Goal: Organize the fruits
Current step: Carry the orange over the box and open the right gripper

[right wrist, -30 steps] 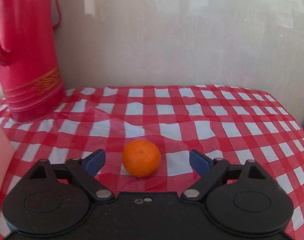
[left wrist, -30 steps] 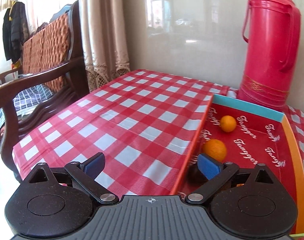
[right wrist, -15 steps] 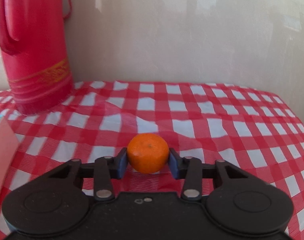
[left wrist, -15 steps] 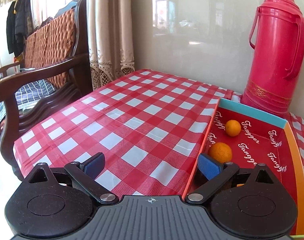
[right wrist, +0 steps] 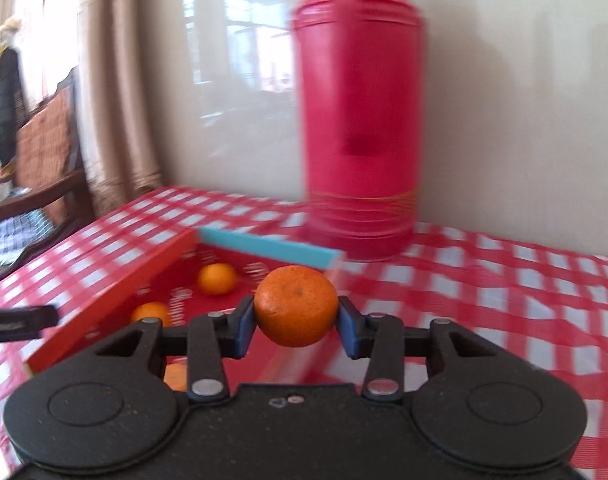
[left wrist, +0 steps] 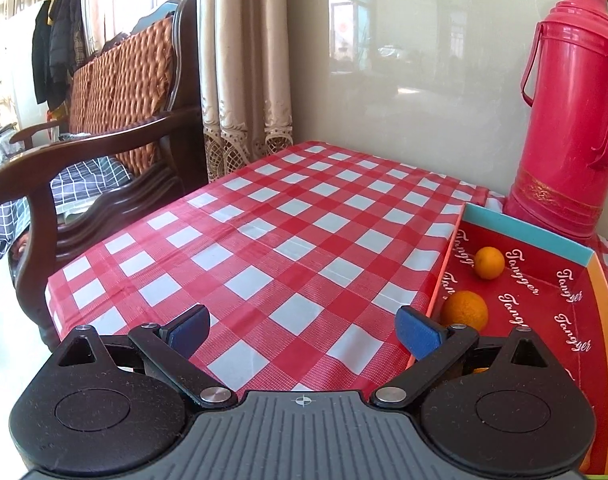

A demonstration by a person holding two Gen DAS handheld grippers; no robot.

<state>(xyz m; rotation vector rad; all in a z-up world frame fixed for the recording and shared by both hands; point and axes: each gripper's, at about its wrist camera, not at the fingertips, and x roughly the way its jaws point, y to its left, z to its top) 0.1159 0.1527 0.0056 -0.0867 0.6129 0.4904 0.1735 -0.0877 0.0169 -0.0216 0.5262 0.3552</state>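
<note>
- Right tool [right wrist: 297, 322] has the mandarin [right wrist: 296, 305] pinched across its middle, one blue pad on each flank, the fruit clear of the red-checked desk [right wrist: 503, 300] and hanging over the near right part of the box.
- That mandarin looks light, round and a little soft under a thin peel; I'd judge a firm squeeze would bruise it, while a loose one lets the ball roll out of the pads. The widest band, where it is gripped now, is the sensible place to hold.
- Left tool [left wrist: 302, 330] is spread wide with nothing between its pads, hovering low over the desk just left of the box wall.
- The target seems to be the red cardboard box [left wrist: 551, 312], where two mandarins already sit: the far one [left wrist: 489, 263] near the blue back wall, the near one [left wrist: 464, 310] against the left wall. A third orange shape peeks from behind the tool bodies in both views, too hidden to say more.
- Open floor shows in the middle and right of the box, so there is room to set the fruit down without knocking the others.
- Edges to mind: the orange left wall [right wrist: 116, 296], the blue far wall [right wrist: 270, 247], and the tall red thermos [right wrist: 359, 120] standing just beyond the far right corner.
- A round fruit will likely roll on release, so low and gentle looks best.
</note>
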